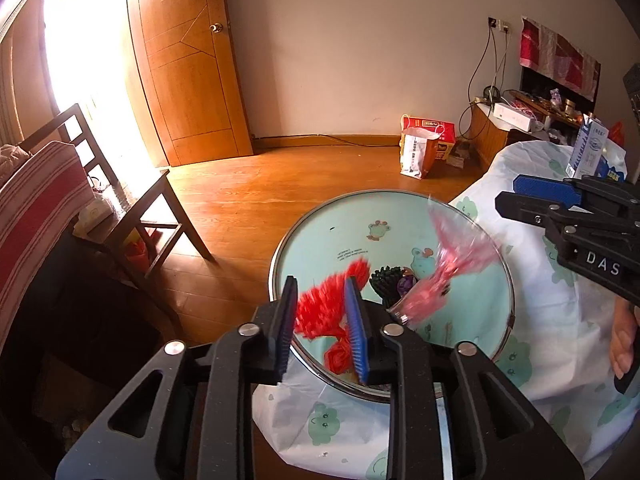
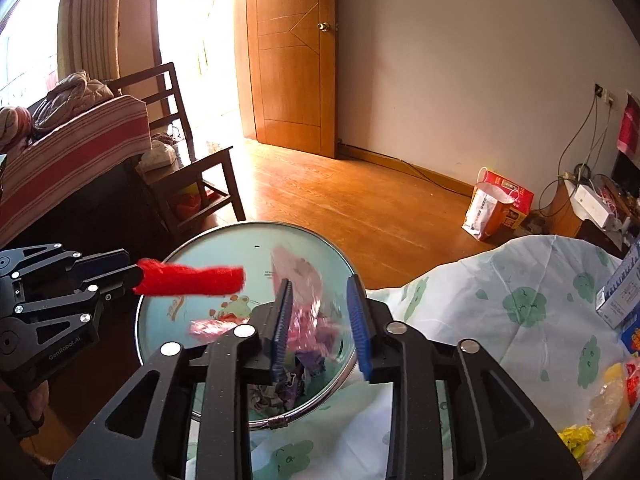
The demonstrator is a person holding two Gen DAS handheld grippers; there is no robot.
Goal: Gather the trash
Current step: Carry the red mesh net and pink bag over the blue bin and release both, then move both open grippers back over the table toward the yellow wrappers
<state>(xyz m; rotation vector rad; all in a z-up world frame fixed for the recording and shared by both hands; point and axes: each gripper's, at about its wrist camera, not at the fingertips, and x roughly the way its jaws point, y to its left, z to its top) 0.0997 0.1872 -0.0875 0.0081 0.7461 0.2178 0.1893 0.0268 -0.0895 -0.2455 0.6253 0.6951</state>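
Bin (image 2: pixel 160 308) sits right under both grippers. Left gripper (image 1: pixel 322 322) has its jaws clamped on a red fuzzy scrap (image 2: pixel 188 278), while the right gripper (image 2: pixel 322 326) is spread wide, with a pink wrapper (image 2: pixel 304 312) blurred between its fingers and dropping binward.

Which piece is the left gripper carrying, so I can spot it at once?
Start at the round bin with the metal rim and frog-print liner, beside the bed. Over its left edge the left gripper holds out a red wad, shut on one end. It is fuzzy and solid bright red, unlike the glossy, see-through pink wrapper falling between the right gripper's open fingers.
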